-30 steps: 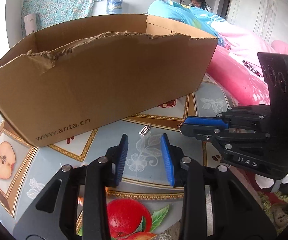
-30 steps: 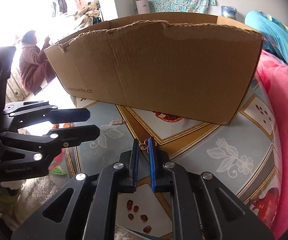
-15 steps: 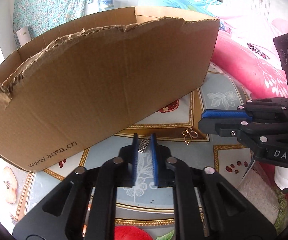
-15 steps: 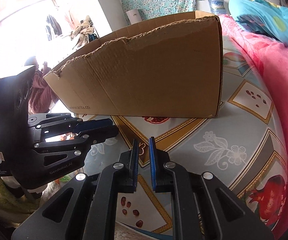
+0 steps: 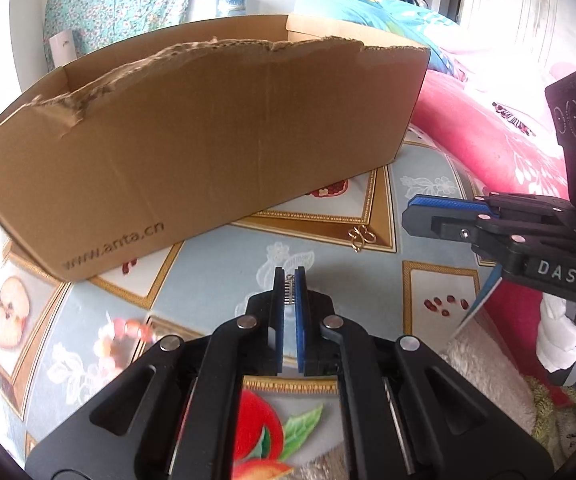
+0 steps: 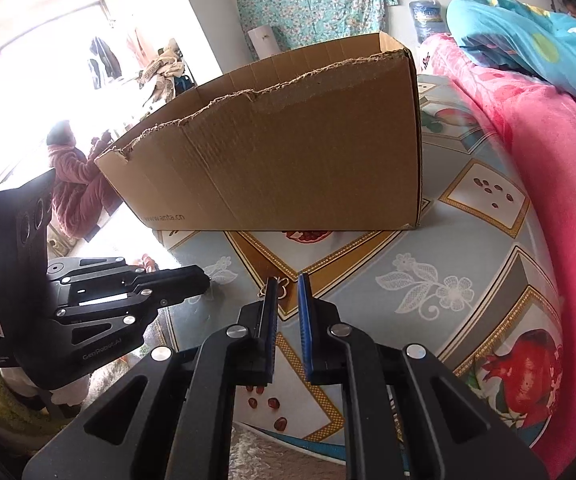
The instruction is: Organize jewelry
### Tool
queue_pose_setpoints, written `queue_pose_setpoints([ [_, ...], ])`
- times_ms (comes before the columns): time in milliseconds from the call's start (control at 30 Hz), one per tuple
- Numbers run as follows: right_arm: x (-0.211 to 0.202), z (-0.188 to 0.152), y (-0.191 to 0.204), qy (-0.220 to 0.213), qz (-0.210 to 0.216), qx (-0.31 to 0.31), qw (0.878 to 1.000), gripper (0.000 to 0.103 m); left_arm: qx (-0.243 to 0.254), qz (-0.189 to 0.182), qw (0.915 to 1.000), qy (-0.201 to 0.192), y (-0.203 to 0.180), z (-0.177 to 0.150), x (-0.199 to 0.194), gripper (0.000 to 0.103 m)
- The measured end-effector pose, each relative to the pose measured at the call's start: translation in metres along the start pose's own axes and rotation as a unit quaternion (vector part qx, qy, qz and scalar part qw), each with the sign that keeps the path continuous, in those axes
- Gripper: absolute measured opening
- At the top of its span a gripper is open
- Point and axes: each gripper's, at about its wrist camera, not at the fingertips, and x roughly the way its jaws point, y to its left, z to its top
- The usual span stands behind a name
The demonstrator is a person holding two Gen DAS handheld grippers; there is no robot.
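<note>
My left gripper [image 5: 289, 276] is shut on a small silver ridged clasp [image 5: 288, 289], held a little above the table. A gold wire earring [image 5: 359, 237] lies on the patterned tablecloth in front of the cardboard box [image 5: 216, 136]. In the right wrist view the earring [image 6: 280, 285] lies on the cloth just beyond my right gripper [image 6: 287, 286], whose blue pads stand a narrow gap apart and hold nothing. The left gripper [image 6: 192, 282] shows at the left of that view, and the right gripper [image 5: 424, 210] at the right of the left wrist view.
The open box [image 6: 288, 156] with a torn front rim stands at the back of the table. A pink blanket [image 6: 560, 184] lies along the right edge. A person [image 6: 72, 168] sits at the far left. The tablecloth [image 5: 440, 296] has fruit prints.
The left gripper closed on the silver clasp and lifted it off the cloth. The right gripper pulled back a little and its narrow gap widened slightly; the earring stays on the table.
</note>
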Motion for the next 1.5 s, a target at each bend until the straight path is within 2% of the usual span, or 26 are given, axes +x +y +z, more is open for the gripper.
queue_pose_setpoints([
  [67, 0.001, 0.000, 0.002, 0.003, -0.002, -0.004, 1.000, 0.011, -0.008, 0.001, 1.0000, -0.004, 0.002, -0.005, -0.007, 0.004],
  [133, 0.002, 0.000, 0.005, 0.005, -0.007, -0.008, 1.000, 0.024, -0.016, -0.002, 0.9998, -0.007, 0.006, -0.009, -0.014, 0.004],
  [233, 0.005, 0.000, 0.011, 0.009, -0.017, -0.020, 1.000, 0.028, -0.022, -0.002, 0.9997, -0.013, 0.009, -0.013, -0.021, 0.004],
  [433, 0.016, 0.000, 0.024, 0.021, -0.045, -0.063, 0.997, 0.028, -0.030, -0.015, 0.9991, -0.024, 0.013, -0.016, -0.028, 0.004],
  [633, 0.028, 0.003, 0.030, 0.041, -0.065, -0.129, 0.989, 0.028, -0.033, -0.030, 0.9987, -0.026, 0.016, -0.019, -0.027, 0.004],
  [1000, 0.036, 0.012, 0.032, 0.067, -0.025, -0.177, 0.982, 0.028, -0.037, -0.032, 0.9985, -0.024, 0.017, -0.017, -0.023, 0.004],
  [1067, 0.036, 0.013, 0.032, 0.070, -0.022, -0.175, 0.982, 0.027, -0.040, -0.033, 0.9984, -0.025, 0.017, -0.016, -0.022, 0.004],
  [1133, 0.036, 0.014, 0.031, 0.071, -0.020, -0.169, 0.983, 0.019, -0.040, -0.033, 0.9983, -0.027, 0.016, -0.015, -0.022, 0.004],
  [1500, 0.036, 0.015, 0.027, 0.070, -0.007, -0.125, 0.990, 0.017, -0.034, -0.035, 0.9983, -0.032, 0.011, -0.010, -0.023, 0.004],
])
